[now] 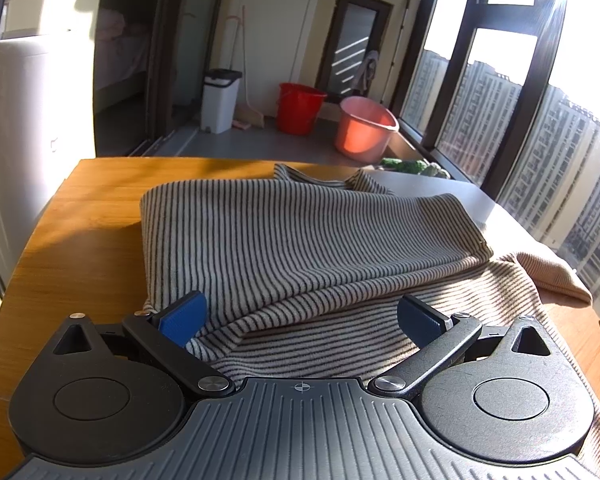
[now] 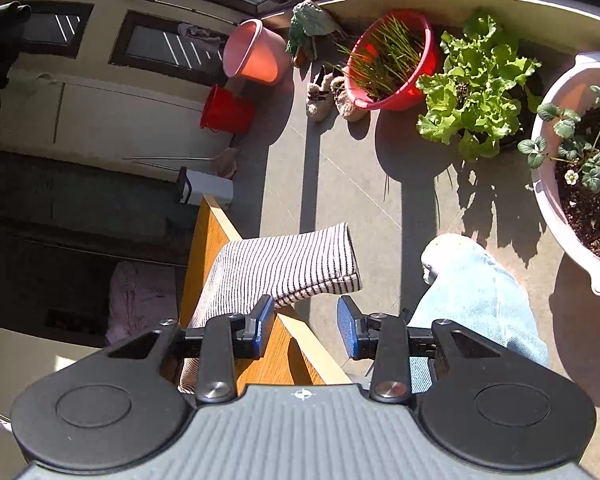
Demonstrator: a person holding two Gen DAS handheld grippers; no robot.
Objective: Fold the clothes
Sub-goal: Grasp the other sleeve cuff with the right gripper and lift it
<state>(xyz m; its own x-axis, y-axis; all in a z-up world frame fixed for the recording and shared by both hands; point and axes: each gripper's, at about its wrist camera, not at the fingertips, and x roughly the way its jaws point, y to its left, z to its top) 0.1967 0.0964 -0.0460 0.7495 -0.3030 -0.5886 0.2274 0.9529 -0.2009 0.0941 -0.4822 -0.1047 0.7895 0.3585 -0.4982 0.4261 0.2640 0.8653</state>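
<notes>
This was a home, on a glazed, sunlit balcony high in an apartment block. A wooden table point(image 1: 80, 216) stood by floor-to-ceiling windows point(image 1: 488, 92) that looked onto tall residential towers point(image 1: 560, 184). Beyond the table, against the far wall, were a white pedal bin point(image 1: 220, 100), a red bucket point(image 1: 300, 108) and a pink tub point(image 1: 364, 128). On the floor beside the table sat slippers point(image 2: 332, 98) and potted plants: lettuce point(image 2: 476, 84), a red basin of shoots point(image 2: 392, 60), a strawberry planter point(image 2: 580, 160).
</notes>
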